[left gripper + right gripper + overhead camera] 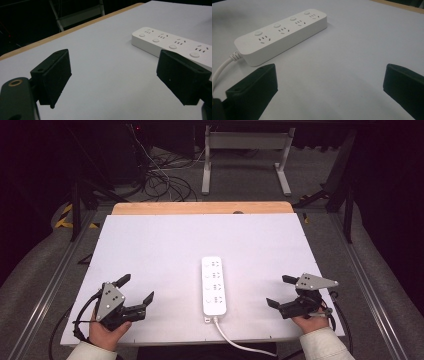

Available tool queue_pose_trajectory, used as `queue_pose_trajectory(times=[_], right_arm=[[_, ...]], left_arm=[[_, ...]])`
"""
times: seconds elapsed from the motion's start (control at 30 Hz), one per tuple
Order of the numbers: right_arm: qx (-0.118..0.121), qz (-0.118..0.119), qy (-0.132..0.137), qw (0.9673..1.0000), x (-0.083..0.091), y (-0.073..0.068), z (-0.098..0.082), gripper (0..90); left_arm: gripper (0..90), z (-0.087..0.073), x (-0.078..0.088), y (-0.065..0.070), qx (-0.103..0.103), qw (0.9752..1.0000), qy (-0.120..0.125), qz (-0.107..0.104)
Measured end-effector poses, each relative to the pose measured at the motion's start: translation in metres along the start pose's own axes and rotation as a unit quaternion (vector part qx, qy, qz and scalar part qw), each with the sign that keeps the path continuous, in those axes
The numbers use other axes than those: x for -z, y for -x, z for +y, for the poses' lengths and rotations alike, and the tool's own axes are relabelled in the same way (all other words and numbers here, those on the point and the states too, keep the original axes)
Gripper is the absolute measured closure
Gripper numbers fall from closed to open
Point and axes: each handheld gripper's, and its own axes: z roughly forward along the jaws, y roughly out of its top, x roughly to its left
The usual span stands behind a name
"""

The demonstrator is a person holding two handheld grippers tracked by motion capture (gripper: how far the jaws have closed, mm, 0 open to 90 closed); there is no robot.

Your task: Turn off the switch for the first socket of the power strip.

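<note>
A white table [150,250] with a wooden strip along its far edge carries a white power strip [213,285], which lies flat near the middle of the near half, its sockets facing up and its white cable [235,340] running off the near edge. The left gripper [136,292] rests well to the strip's left and the right gripper [279,291] well to its right, each held in a hand with jaws spread wide and nothing between them.
</note>
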Motion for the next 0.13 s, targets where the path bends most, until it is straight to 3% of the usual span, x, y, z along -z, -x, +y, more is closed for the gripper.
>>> queue_pose_trajectory(times=[0.13], right_arm=[[-0.001,0.002,0.007,1.0,0.0004,0.0,-0.0002,0.0]], left_arm=[[12.8,-0.0001,0.0,0.0,-0.007,1.0,-0.001,0.003]])
